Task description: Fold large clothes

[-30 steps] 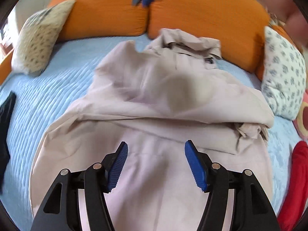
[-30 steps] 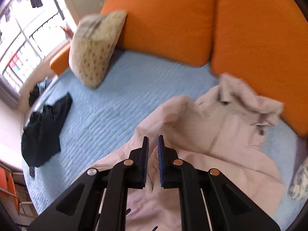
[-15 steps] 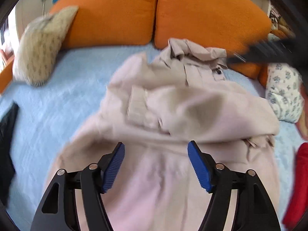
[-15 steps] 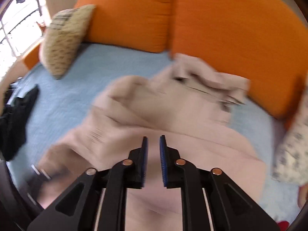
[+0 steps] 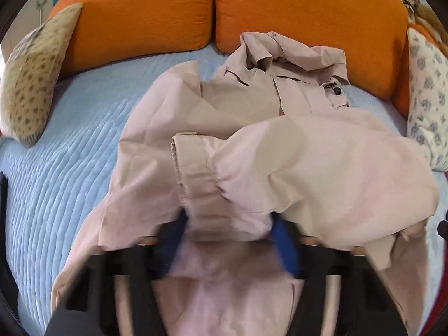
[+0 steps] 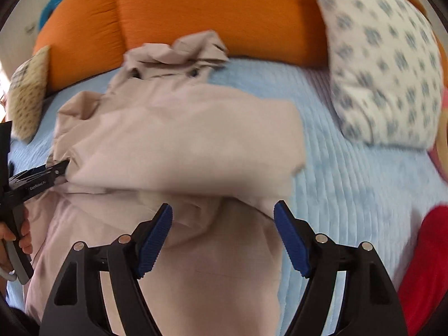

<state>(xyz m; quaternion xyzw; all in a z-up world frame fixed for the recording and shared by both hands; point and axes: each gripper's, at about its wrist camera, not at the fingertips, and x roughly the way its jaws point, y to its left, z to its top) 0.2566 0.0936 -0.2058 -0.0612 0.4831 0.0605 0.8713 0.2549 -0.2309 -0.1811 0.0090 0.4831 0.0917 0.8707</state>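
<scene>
Beige cotton jacket lies folded mid-bed; left tongs are closing around its gathered cuff, while right tongs are opening, released above the hem.

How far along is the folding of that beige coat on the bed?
Partly done. One sleeve of the beige coat already lies folded across its body. In hand: the left gripper is closing around the sleeve's cuff, while the right gripper is opening with nothing gripped. Left to do: the collar is still bunched against the orange cushion, and the long lower half is unfolded.
</scene>
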